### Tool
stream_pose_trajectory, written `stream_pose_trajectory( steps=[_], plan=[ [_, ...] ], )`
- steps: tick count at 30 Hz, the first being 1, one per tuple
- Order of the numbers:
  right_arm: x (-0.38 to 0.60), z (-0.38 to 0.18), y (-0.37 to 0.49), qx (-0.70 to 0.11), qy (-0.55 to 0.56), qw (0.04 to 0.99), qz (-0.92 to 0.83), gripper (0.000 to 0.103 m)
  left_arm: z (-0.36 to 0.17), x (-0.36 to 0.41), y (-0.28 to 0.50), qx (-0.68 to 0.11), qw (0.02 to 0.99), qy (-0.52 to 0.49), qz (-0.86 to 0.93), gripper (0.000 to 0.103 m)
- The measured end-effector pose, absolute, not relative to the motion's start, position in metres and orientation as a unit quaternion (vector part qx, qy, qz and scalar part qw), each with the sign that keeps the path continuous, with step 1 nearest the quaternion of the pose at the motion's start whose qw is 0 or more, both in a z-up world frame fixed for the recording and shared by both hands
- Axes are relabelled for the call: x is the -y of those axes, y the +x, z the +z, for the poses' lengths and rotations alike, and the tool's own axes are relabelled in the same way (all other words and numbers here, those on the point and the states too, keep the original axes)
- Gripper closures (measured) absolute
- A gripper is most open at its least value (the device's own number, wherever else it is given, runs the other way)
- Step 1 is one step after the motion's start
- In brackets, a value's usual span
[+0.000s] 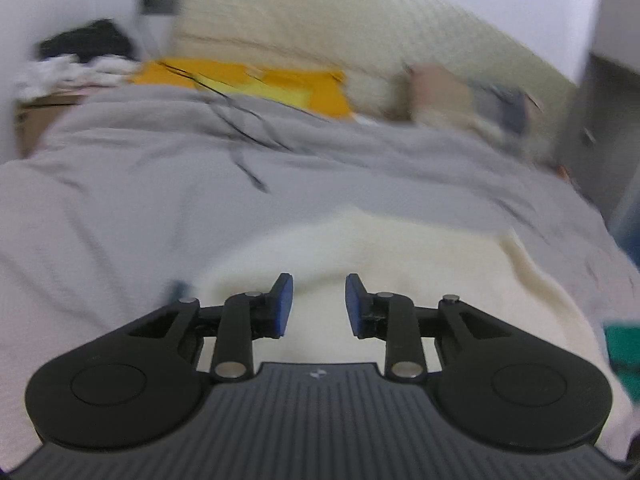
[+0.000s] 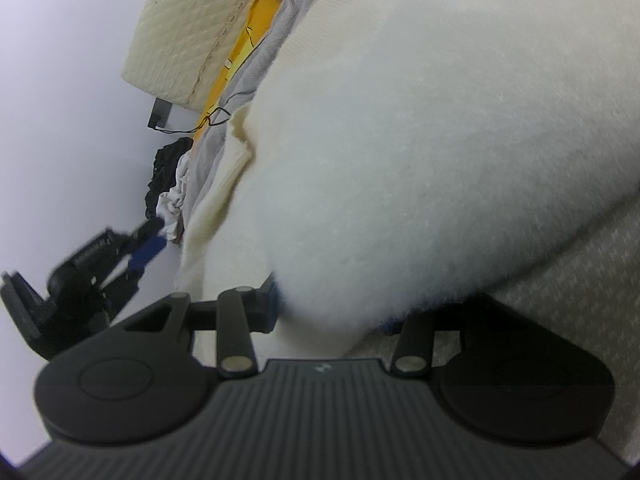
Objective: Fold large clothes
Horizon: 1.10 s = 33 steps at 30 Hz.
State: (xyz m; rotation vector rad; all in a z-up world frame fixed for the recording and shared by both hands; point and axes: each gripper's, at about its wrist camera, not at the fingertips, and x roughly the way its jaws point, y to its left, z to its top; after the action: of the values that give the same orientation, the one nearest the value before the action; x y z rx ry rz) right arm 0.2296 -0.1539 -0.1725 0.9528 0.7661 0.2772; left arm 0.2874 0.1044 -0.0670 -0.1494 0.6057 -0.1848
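A large cream fleece garment (image 1: 360, 248) lies spread on the grey bedsheet (image 1: 160, 184). My left gripper (image 1: 319, 284) hovers over its near part, open, with the blue pads (image 1: 284, 304) apart and nothing between them. In the right wrist view the same garment (image 2: 420, 140) fills most of the picture. My right gripper (image 2: 328, 304) is shut on a thick bunched fold of its edge; the fleece hides the right finger. The left gripper (image 2: 154, 236) also shows there at the left, off the garment's far edge.
At the head of the bed lie a yellow cloth (image 1: 280, 84), a black cable (image 1: 240, 124) and a cream quilted cushion (image 1: 320, 20). A dark and white clothes pile (image 1: 80, 52) sits on a cardboard box (image 1: 32, 116). Something teal (image 1: 624, 344) lies at the right.
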Motion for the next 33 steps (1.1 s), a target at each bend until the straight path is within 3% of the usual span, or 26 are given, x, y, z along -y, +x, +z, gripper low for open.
stream_pose_trajectory(
  steps=[7, 11, 25, 33],
  plan=[
    [0.156, -0.174, 0.23, -0.359, 0.447, 0.809, 0.132, 0.055, -0.117, -0.072, 0.362, -0.412, 0.909, -0.061, -0.033, 0.069],
    [0.158, -0.175, 0.23, -0.361, 0.454, 0.803, 0.137, 0.055, -0.12, -0.076, 0.387, -0.399, 0.913, -0.09, -0.002, 0.069],
    [0.154, -0.175, 0.227, -0.357, 0.455, 0.804, 0.137, 0.054, -0.115, -0.076, 0.446, -0.273, 0.954, -0.023, 0.123, 0.07],
    [0.156, -0.176, 0.225, -0.355, 0.441, 0.813, 0.138, 0.054, -0.139, -0.115, 0.484, -0.346, 0.925, -0.111, 0.108, 0.07]
  ],
)
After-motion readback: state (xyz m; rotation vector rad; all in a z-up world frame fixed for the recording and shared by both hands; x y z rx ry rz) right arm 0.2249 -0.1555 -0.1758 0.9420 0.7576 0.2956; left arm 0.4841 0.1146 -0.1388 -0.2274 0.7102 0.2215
